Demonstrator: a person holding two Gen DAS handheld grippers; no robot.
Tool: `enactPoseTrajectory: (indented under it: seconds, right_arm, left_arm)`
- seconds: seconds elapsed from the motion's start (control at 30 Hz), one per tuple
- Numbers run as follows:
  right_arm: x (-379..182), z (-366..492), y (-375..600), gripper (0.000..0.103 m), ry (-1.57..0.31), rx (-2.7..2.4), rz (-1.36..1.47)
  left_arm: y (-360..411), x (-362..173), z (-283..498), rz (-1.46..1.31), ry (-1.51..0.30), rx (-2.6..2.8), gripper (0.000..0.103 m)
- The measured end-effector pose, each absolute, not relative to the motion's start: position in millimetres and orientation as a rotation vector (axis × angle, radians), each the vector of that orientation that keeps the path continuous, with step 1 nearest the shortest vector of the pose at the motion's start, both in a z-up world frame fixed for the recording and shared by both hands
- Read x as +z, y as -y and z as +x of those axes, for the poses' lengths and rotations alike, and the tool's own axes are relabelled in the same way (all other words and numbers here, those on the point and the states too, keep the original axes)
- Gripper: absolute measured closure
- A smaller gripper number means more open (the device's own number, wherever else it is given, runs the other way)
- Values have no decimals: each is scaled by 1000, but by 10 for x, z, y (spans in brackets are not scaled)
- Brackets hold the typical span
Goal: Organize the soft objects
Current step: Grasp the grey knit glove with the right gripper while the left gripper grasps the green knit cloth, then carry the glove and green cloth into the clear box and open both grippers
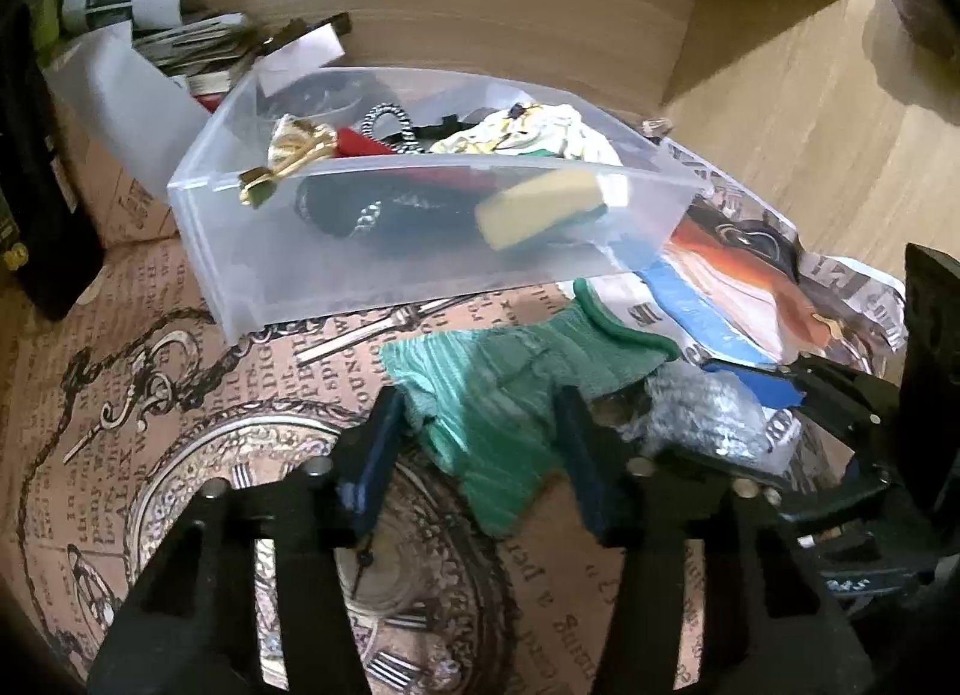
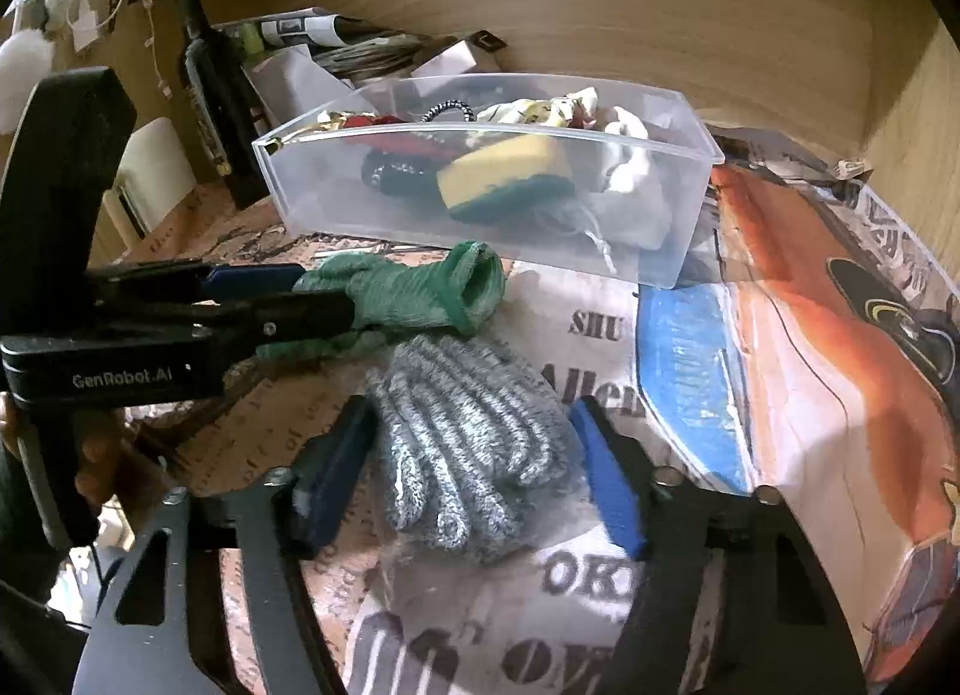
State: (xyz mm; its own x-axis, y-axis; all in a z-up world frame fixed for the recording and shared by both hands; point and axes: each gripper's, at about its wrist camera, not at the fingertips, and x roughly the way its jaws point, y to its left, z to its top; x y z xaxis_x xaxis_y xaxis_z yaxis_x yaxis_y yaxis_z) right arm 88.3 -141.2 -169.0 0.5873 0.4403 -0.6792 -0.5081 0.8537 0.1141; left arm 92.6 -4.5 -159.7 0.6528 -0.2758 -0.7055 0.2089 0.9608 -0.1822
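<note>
A green knit glove (image 1: 498,389) lies on the printed paper in front of a clear plastic bin (image 1: 372,251). My left gripper (image 1: 480,413) is open with its fingers on both sides of the glove; it also shows in the right wrist view (image 2: 312,299) at the green glove (image 2: 420,293). A grey knit glove (image 2: 474,443) lies between the open fingers of my right gripper (image 2: 474,455); it also shows in the left wrist view (image 1: 702,413). The bin (image 2: 660,251) holds a yellow-green sponge (image 2: 504,173), a white cloth (image 2: 630,197), a gold ribbon (image 1: 294,155) and dark hair ties.
A dark bottle (image 2: 210,95) and rolled papers (image 2: 312,35) stand behind the bin at the left. A wooden wall (image 2: 660,23) closes the back. Newspaper sheets (image 2: 810,305) cover the surface to the right.
</note>
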Motion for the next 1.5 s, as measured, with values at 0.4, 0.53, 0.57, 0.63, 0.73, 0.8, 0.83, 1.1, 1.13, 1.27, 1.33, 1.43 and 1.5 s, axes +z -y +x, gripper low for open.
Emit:
enactPoseTrajectory:
  seconds: [0.4,0.53,0.57,0.63,0.73,0.8,0.83,1.1,1.13,1.27,1.33,1.43,1.5]
  right_arm:
    - [-1617,876,1527,74,-743,530,-65]
    - [-1550,871,1573,74,-719,516,-59]
    - [-1526,866,1593,74,-710,512,-56]
    - [-1469,856,1634,74,-691,503,-50]
    - [-1374,842,1682,74,-659,491,-39]
    - [-1300,843,1698,74,-637,486,-35]
    - [-1267,845,1703,74,-625,483,-33]
    - [-1033,860,1731,74,-543,470,-23]
    - [-994,875,1725,74,-530,470,-21]
    - [-850,943,1690,74,-478,471,-19]
    - [-784,989,1657,74,-453,472,-25]
    - [-702,1058,1607,74,-424,475,-30]
    - [-674,1130,1568,74,-412,468,-38]
  left_arm:
    - [4,-1432,859,-96,-756,-272,88]
    - [-16,-1297,792,-99,-716,-275,90]
    - [-19,-1263,780,-100,-707,-275,90]
    - [-23,-1179,752,-103,-684,-278,93]
    - [-39,-1049,715,-109,-645,-280,93]
    - [-48,-960,698,-112,-620,-281,93]
    - [-59,-911,691,-113,-605,-280,93]
    - [-136,-632,685,-106,-522,-260,93]
    - [-141,-613,707,-107,-517,-256,93]
    - [-187,-507,810,-104,-485,-233,93]
    - [-214,-481,882,-103,-477,-219,93]
    - [-272,-453,1024,-106,-476,-194,93]
    - [-300,-456,1123,-108,-482,-181,93]
